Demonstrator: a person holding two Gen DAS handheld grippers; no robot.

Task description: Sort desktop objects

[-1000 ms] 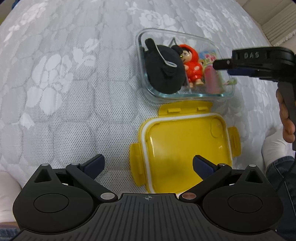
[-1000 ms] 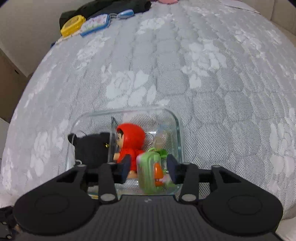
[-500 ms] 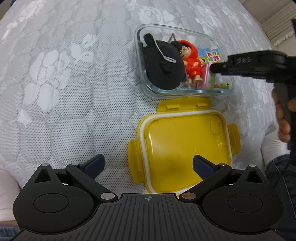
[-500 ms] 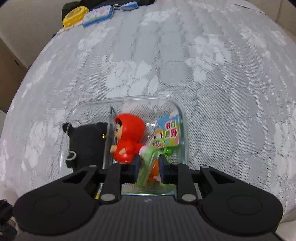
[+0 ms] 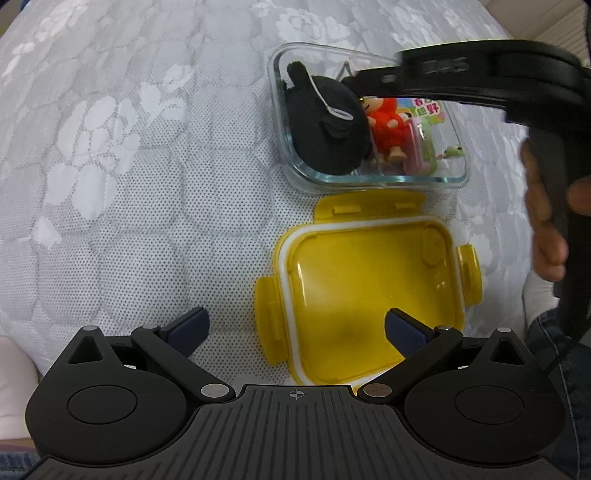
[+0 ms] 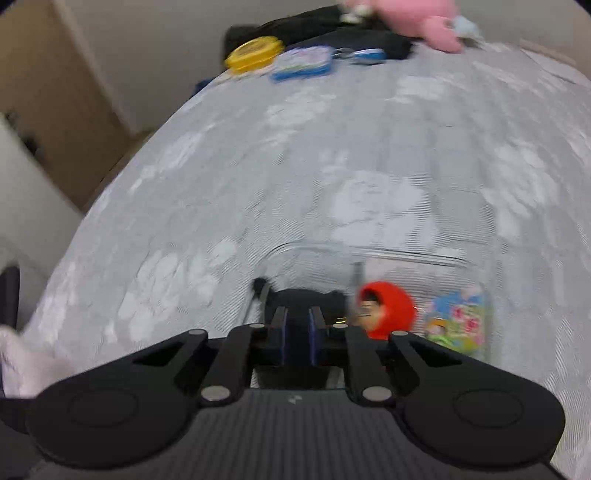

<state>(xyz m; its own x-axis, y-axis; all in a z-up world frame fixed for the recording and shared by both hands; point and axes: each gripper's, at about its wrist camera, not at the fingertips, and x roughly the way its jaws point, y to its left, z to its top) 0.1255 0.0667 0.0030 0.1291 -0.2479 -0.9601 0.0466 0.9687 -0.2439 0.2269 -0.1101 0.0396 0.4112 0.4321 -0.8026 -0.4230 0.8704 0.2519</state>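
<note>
A clear glass box on the bed holds a black plush, a red-hooded doll, a pink and green toy and a colourful card. Its yellow lid lies just in front of it. My left gripper is open and empty, low over the lid's near edge. My right gripper is nearly shut with nothing between its fingers, above the black plush at the box's left part; the doll and card lie to its right.
The white flowered bedspread surrounds the box. At the far edge lie a yellow round case, a blue-rimmed case, dark cloth and a pink plush. A person's hand holds the right gripper's handle.
My right gripper has let go of the green toy, which now lies in the box, and has swung left over the black plush with its fingers closed. The left gripper has stayed put.
</note>
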